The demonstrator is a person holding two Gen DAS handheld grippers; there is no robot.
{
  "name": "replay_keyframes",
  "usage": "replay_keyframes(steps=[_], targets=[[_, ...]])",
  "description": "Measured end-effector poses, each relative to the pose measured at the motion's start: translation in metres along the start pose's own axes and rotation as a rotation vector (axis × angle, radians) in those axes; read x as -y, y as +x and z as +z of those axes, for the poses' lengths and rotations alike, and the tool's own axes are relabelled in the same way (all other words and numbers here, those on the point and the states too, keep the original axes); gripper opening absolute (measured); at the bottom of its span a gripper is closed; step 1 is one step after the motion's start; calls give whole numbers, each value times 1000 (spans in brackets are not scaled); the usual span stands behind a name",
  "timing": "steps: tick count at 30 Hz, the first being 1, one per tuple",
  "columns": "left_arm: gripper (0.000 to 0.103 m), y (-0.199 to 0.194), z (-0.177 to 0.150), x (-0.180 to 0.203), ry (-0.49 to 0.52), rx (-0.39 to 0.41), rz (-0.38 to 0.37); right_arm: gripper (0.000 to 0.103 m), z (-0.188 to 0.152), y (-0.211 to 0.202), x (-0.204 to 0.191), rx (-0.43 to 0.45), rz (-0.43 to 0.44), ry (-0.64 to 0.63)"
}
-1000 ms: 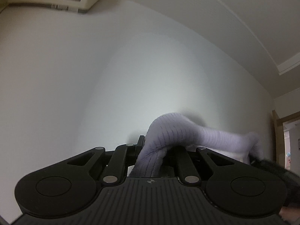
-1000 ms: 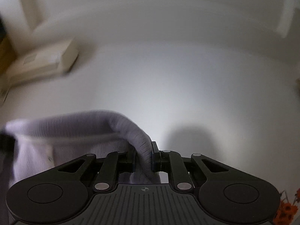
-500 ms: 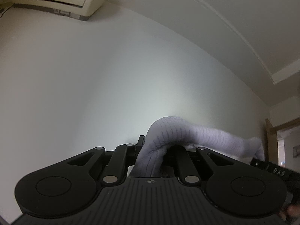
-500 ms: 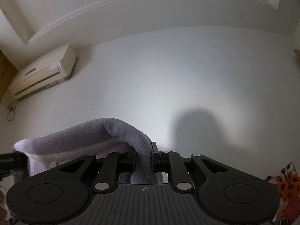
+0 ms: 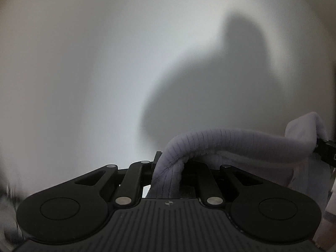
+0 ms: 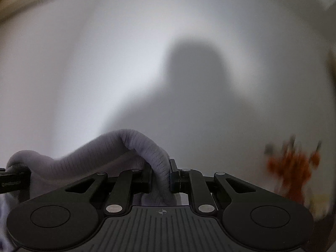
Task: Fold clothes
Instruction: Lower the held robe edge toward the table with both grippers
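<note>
A pale lilac ribbed garment (image 5: 235, 141) is stretched between both grippers in front of a white wall. My left gripper (image 5: 168, 168) is shut on one end of its thick ribbed edge; the cloth runs right to the other gripper's black tip at the frame's right edge. In the right wrist view my right gripper (image 6: 160, 175) is shut on the same garment (image 6: 94, 155), which runs left to the left gripper's tip. The rest of the cloth hangs below, hidden by the gripper bodies.
A large dark shadow (image 5: 210, 88) lies on the white wall ahead. Blurred orange flowers (image 6: 294, 166) show at the lower right of the right wrist view. A blurred brown edge (image 6: 21, 2) crosses that view's top left corner.
Both grippers have come down and tilted from looking up at the ceiling to facing the wall. The air conditioner left both views and the shadow grew. The garment stays gripped.
</note>
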State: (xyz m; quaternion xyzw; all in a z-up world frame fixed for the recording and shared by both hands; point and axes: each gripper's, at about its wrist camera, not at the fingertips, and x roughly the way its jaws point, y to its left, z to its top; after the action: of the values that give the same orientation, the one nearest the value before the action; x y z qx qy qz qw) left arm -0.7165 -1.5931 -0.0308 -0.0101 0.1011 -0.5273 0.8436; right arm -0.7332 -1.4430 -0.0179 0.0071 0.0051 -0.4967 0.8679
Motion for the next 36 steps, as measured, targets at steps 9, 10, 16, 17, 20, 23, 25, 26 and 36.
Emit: replay_keyframes(steps=[9,10,16,17,20,23,25,26,36], targets=[[13,69,-94,-29,-122,-306,116,13,-103,95,-5,-312,-52,-9],[13,70,-103,-27,-118,-317,118,13,-109,103,-7,-332,-60,11],[13,108,-124,-51,-228,-461,141,13,-146,157,-12,-467,-91,127],[13,115,-127,-56,-249,-477,142,13,-151,165,-13,-486,-90,144],[13,129,-138,-49,-256,-499,134,13,-165,188,-18,-518,-94,163],[13,160,-149,-50,-227,-519,117,13,-176,209,-24,-526,-108,133],[13,182,-155,-51,-211,-576,107,13,-180,229,-29,-557,-110,114],[13,193,-160,-52,-203,-614,106,13,-186,244,-25,-591,-109,113],[13,211,-196,-26,55,-662,118,14,-238,296,-59,-771,-6,-74]])
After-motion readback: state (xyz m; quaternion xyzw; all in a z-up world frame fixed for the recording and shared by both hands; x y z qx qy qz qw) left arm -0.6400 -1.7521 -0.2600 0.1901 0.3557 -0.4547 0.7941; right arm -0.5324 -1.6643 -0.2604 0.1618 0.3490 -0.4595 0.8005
